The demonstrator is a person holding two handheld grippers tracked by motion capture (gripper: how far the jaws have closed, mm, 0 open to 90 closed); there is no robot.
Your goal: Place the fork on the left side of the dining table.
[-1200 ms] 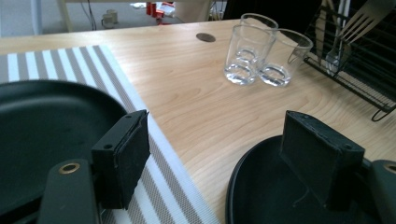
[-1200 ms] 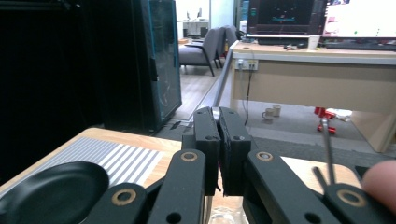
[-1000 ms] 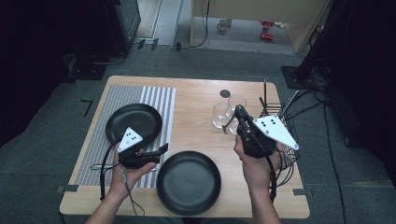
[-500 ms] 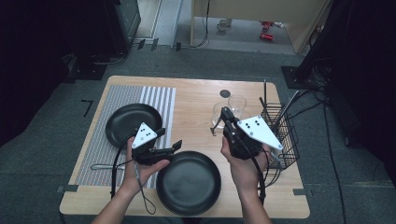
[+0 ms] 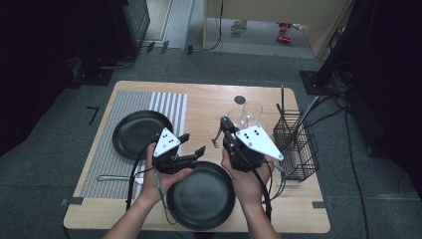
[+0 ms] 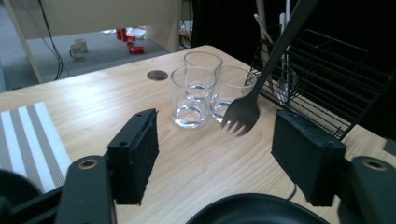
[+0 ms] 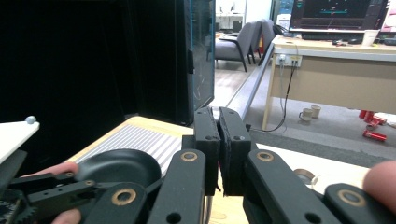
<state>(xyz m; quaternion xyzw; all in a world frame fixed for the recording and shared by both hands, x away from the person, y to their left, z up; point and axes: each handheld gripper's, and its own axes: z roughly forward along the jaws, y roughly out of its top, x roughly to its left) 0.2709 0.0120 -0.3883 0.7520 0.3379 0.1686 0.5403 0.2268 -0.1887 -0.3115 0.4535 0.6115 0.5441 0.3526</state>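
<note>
My right gripper (image 5: 225, 122) is shut on the handle of a grey fork (image 5: 217, 139), which hangs tines down over the table's middle. In the right gripper view its jaws (image 7: 219, 122) are pressed together. My left gripper (image 5: 193, 143) stands open just left of the fork, above the far rim of the near black plate (image 5: 201, 196). Its jaws have just been closing a little, with nothing pinched between them. In the left gripper view the fork (image 6: 243, 115) hangs a short way beyond the open jaws (image 6: 215, 149), in front of three clear glasses (image 6: 198, 91).
A second black plate (image 5: 137, 133) rests on the striped mat (image 5: 169, 107), with a metal utensil (image 5: 112, 178) near the mat's front edge. The glasses (image 5: 249, 114) stand beside a black wire basket (image 5: 296, 144) holding utensils at the table's right edge.
The two hands have come toward each other. My left gripper moved right and rose from the mat plate's side; my right gripper carried the fork left, away from the basket and glasses.
</note>
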